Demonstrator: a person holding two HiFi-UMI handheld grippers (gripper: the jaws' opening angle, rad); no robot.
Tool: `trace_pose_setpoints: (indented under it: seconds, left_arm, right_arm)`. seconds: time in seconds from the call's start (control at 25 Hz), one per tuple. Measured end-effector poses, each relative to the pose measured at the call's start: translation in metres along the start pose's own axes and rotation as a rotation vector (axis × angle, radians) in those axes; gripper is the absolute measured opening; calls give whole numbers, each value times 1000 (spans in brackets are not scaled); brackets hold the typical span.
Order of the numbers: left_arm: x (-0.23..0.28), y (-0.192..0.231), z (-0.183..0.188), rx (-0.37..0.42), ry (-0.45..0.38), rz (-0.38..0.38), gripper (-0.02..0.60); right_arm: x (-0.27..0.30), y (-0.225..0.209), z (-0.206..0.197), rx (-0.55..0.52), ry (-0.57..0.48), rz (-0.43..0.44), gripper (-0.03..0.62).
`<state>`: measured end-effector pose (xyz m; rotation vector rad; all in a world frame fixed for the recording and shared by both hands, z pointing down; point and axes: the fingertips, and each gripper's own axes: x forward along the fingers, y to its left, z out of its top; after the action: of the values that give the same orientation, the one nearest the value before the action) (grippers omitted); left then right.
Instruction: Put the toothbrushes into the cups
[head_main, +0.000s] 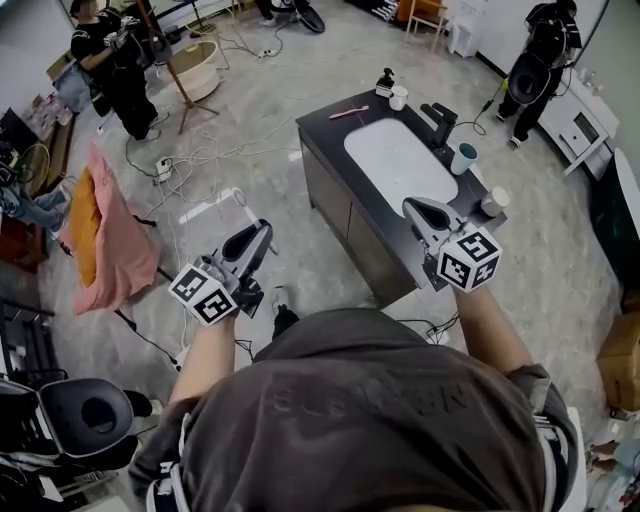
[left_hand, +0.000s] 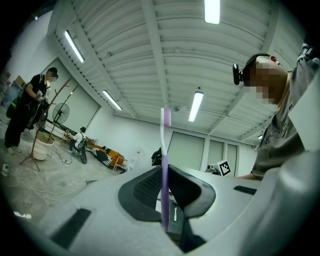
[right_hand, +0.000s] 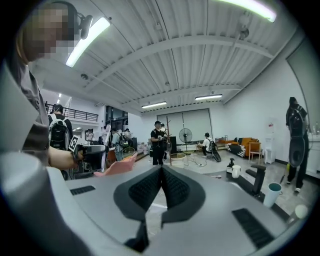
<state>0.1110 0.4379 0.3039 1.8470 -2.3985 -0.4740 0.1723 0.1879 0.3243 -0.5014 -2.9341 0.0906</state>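
Purple toothbrush (left_hand: 165, 145), lower end hidden inside left claw (left_hand: 165, 172), pink toothbrush (head_main: 348, 113) tiny

The left tongs (left_hand: 164, 174) are grey with black ribbed pads. The lilac toothbrush (left_hand: 164, 145) between them pales to white at the neck under a purple head. The right tongs (right_hand: 161, 172) share that grey and black. Each bears a cube (head_main: 208, 293) patterned with black-and-white square markers. The surface (head_main: 330, 140) is black around a white basin (head_main: 400, 160). On it are a pink toothbrush (head_main: 348, 113) and a white cup (head_main: 463, 158) that is teal inside.

Open basin (head_main: 400, 165), faucet (head_main: 440, 122) behind (teal cup (head_main: 464, 158) beside)
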Motion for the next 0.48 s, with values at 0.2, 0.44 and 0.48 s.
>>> trace_pose_setpoints:
  seconds: [0.2, 0.44, 0.48]
  left_arm:
    - [17, 111, 21, 4, 18, -71, 38]
    - [41, 240, 66, 4, 69, -149, 38]
    - [44, 259, 72, 5, 75, -158, 38]
  right_arm:
    - [102, -17, 16, 15, -9, -60, -8]
    - [220, -35, 53, 35, -34, -120, -8]
    - [237, -39, 58, 35, -35, -130, -8]
